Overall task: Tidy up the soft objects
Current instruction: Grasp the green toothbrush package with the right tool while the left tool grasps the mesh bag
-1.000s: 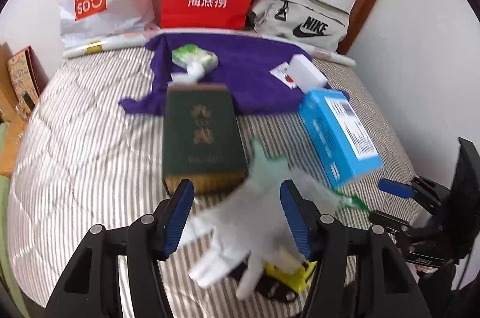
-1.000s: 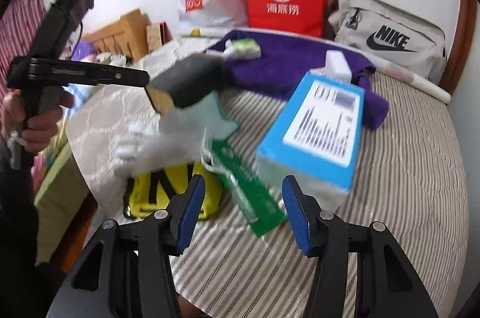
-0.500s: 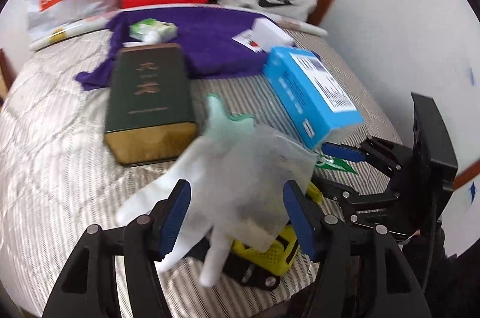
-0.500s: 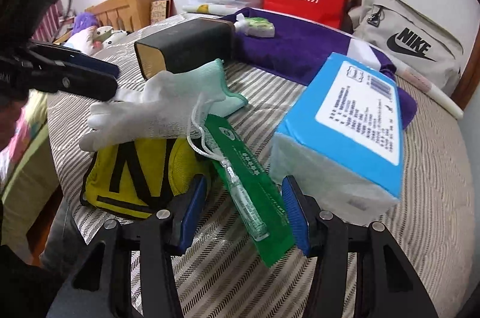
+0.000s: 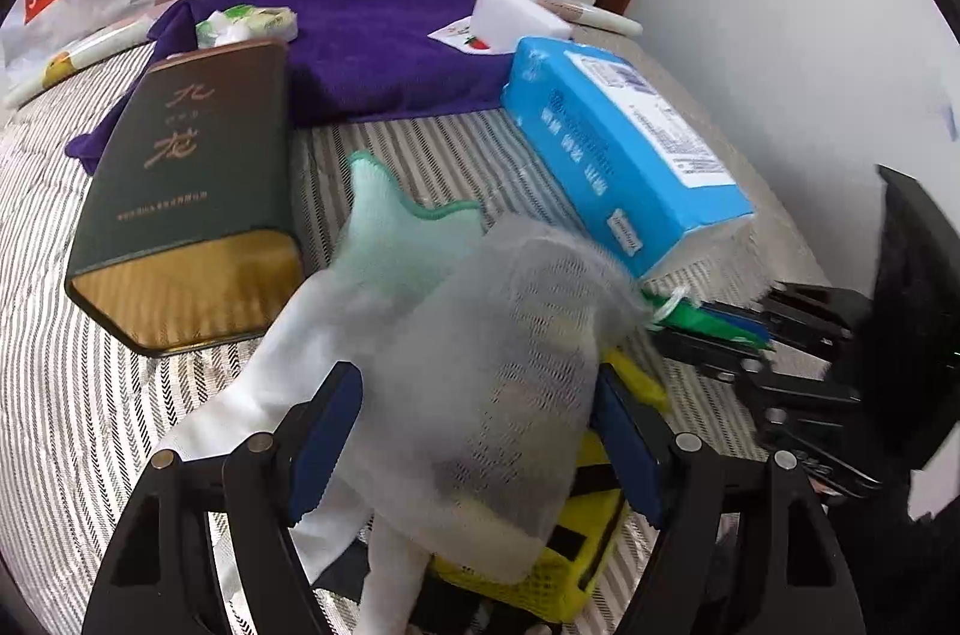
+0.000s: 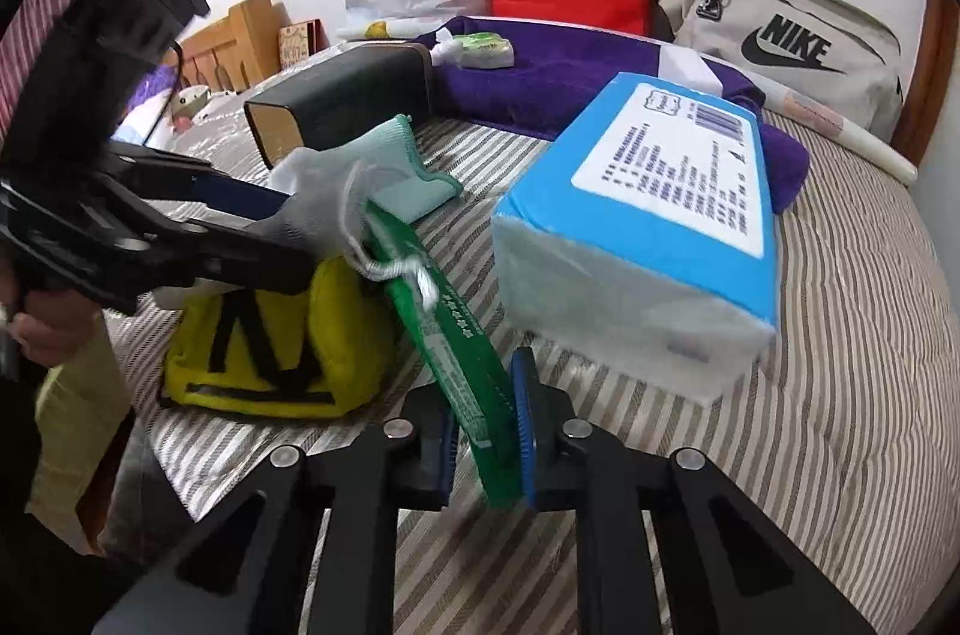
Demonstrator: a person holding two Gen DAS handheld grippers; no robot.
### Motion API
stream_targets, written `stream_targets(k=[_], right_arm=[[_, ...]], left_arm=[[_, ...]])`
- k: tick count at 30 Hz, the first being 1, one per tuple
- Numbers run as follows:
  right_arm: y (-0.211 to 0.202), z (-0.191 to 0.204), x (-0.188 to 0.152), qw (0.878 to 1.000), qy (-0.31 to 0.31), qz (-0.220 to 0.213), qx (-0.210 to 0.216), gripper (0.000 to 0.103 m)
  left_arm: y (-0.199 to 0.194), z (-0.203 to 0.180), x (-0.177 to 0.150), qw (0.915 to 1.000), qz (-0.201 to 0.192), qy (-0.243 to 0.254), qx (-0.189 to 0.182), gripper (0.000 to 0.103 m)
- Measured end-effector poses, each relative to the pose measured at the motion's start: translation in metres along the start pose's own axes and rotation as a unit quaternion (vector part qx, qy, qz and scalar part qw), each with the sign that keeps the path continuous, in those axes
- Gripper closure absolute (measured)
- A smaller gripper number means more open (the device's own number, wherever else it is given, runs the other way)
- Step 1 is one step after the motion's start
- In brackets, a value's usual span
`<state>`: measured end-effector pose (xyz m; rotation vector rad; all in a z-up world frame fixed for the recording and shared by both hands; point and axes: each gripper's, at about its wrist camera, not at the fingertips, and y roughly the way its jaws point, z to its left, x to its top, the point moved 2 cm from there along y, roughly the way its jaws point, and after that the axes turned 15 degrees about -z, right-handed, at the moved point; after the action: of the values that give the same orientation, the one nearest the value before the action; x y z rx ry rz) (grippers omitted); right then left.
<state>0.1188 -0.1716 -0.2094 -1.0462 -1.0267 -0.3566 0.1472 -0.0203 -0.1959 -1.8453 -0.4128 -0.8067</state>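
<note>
Between the left gripper's blue pads sits a grey mesh pouch over a white knit glove with a mint-green cuff. The right gripper's blue pads flank a flat green packet. Left of it lies a yellow pouch with black stripes; beneath, a grey-and-white striped bedcover.
</note>
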Motion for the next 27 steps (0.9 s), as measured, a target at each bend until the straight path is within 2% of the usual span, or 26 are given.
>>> stream_targets(k=[3, 5, 8, 12, 13, 16, 19, 27], right_arm=[[-0.01, 0.001, -0.005, 1.0, 0.006, 0.0, 0.002, 0.095], [-0.017, 0.002, -0.008, 1.0, 0.014, 0.0, 0.004, 0.096], [-0.024, 0.0, -0.01, 1.0, 0.024, -0.001, 0.002, 0.096], [-0.037, -0.001, -0.01, 0.999, 0.037, -0.009, -0.001, 0.096], [-0.038, -0.001, -0.009, 0.999, 0.04, -0.011, 0.001, 0.096], [-0.041, 0.001, -0.01, 0.999, 0.04, -0.014, 0.0, 0.096], [-0.035, 0.001, -0.01, 0.999, 0.049, -0.011, 0.007, 0.096], [-0.005, -0.007, 0.001, 0.997, 0.082, -0.012, 0.01, 0.094]], left_arm=[[-0.003, 0.002, -0.001, 0.9999, -0.012, -0.008, 0.003, 0.039], [-0.008, 0.005, 0.0, 0.9995, -0.016, -0.026, -0.01, 0.055], [-0.014, 0.01, 0.002, 0.9984, -0.027, -0.046, -0.019, 0.068], [-0.023, 0.014, 0.004, 0.9976, -0.04, -0.054, -0.016, 0.077], [-0.025, 0.015, 0.005, 0.9971, -0.043, -0.06, -0.019, 0.083], [-0.032, 0.021, 0.005, 0.995, -0.053, -0.08, -0.029, 0.087], [-0.037, 0.026, 0.003, 0.9942, -0.059, -0.087, -0.023, 0.09], [-0.051, 0.031, -0.002, 0.9915, -0.071, -0.106, -0.025, 0.09]])
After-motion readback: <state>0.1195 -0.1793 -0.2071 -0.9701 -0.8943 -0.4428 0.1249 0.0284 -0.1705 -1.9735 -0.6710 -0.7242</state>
